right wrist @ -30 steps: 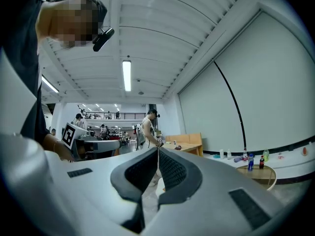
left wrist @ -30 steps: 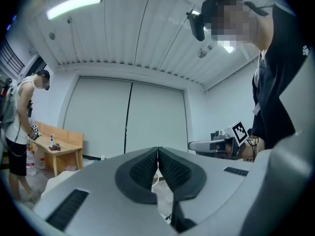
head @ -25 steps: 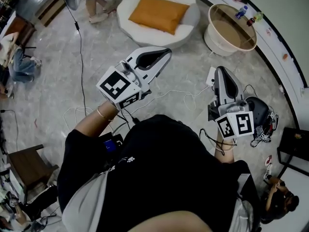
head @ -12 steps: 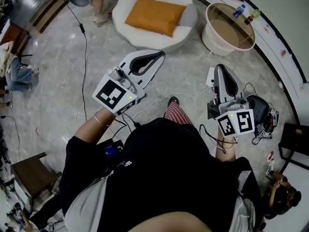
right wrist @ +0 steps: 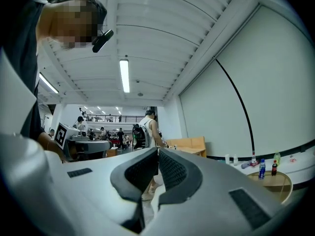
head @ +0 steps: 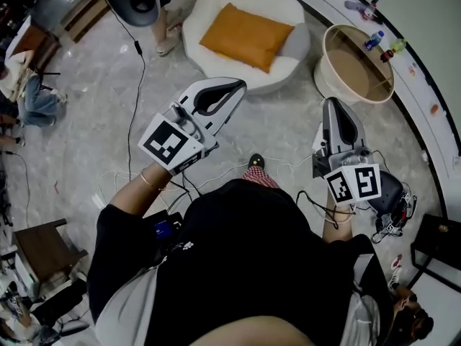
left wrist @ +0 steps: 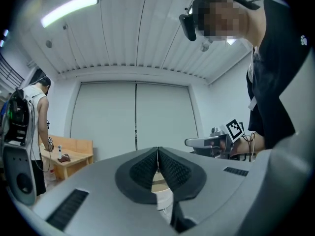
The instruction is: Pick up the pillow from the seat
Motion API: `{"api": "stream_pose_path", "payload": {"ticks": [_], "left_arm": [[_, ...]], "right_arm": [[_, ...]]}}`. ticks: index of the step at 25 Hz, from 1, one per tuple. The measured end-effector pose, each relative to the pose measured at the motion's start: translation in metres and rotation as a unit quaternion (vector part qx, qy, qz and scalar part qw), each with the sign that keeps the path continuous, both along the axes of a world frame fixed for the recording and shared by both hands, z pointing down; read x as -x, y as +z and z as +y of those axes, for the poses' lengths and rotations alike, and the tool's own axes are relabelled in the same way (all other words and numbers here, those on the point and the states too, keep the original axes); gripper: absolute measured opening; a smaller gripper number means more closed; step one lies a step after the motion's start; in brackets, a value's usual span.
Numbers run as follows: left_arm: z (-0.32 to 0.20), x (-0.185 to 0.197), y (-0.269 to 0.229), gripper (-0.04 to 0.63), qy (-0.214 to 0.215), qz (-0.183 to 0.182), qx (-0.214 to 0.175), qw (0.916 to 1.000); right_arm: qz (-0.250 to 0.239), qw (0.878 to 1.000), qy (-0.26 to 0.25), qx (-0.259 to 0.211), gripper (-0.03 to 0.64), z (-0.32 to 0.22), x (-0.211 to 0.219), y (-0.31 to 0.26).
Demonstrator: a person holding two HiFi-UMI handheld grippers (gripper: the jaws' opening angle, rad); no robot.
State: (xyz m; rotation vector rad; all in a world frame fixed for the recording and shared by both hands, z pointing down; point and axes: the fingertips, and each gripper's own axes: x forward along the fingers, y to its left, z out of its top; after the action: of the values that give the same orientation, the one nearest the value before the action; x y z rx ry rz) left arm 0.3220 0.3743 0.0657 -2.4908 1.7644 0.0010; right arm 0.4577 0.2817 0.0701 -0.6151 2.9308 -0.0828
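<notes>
The orange square pillow point(head: 247, 36) lies on the round white seat point(head: 288, 65), beyond your left gripper point(head: 241, 85) and right gripper point(head: 330, 102), both pressed together and empty

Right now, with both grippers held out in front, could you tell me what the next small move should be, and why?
Probably one step closer to the white seat. The orange pillow lies flat on it, beyond the tips of the left gripper and the right gripper, both shut and empty, so it looks out of reach.
</notes>
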Motion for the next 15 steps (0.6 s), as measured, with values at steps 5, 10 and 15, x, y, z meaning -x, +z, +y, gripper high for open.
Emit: {"api": "stream_pose_path", "payload": {"ticks": [5, 10, 15], "left_arm": [[-0.038, 0.015, -0.003, 0.011, -0.014, 0.000, 0.003, 0.9999], [-0.071, 0.026, -0.001, 0.011, -0.024, -0.003, 0.004, 0.9997], [-0.098, 0.032, 0.004, 0.011, -0.041, -0.007, 0.015, 0.9990]], "right_arm": [[-0.001, 1.000, -0.013, 0.002, 0.023, -0.039, 0.018, 0.002], [0.001, 1.000, -0.021, 0.008, 0.023, -0.071, 0.028, 0.009], [-0.005, 0.999, -0.026, 0.017, 0.023, -0.104, 0.031, 0.015]]}}
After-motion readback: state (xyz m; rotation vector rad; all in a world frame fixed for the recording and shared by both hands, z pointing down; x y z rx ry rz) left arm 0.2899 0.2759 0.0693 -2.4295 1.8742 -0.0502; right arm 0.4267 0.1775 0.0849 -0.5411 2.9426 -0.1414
